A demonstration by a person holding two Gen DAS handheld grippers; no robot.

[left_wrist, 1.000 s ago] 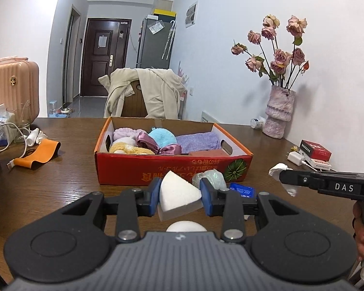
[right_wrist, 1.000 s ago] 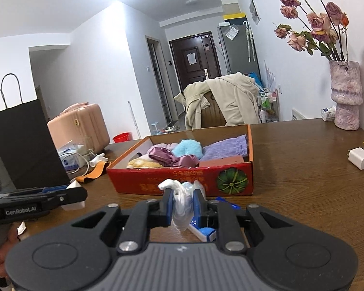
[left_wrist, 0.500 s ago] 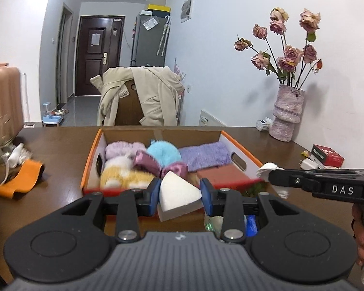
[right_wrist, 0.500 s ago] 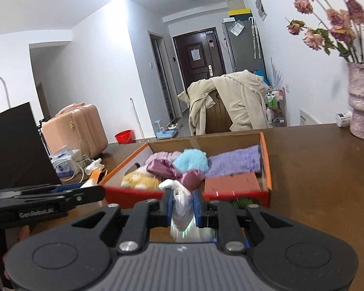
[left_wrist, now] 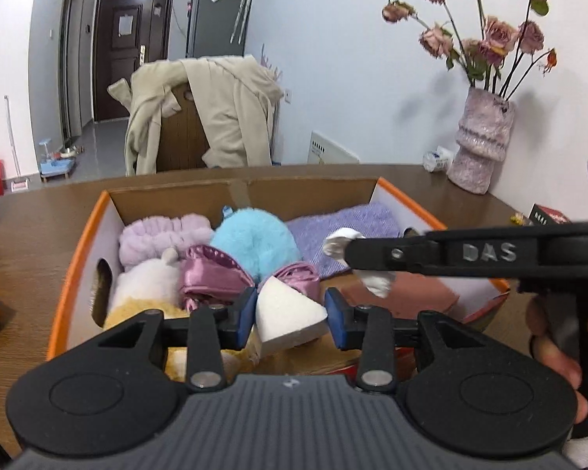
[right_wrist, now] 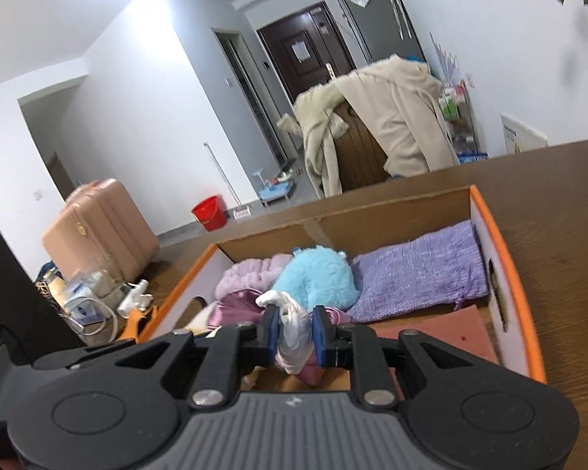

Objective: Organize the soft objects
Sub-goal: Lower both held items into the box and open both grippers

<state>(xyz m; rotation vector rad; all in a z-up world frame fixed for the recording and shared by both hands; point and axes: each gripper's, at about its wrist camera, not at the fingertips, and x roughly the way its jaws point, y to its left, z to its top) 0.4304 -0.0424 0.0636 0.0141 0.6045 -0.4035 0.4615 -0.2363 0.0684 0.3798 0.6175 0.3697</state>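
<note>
An open cardboard box with orange rims sits on the wooden table; it also shows in the right wrist view. It holds a blue plush, a purple knit cloth, a lilac fluffy band, a pink satin piece and a cream plush. My left gripper is shut on a white wedge sponge above the box's front. My right gripper is shut on a crumpled white plastic bag over the box; its side shows in the left wrist view.
A vase of dried roses stands at the back right of the table. A chair draped with a beige coat is behind the table. A pink suitcase and cables are at the left. A red packet lies at the right.
Both grippers have moved forward with their loads, from in front of the box to above its inside. The right gripper now crosses over the box's right half.
</note>
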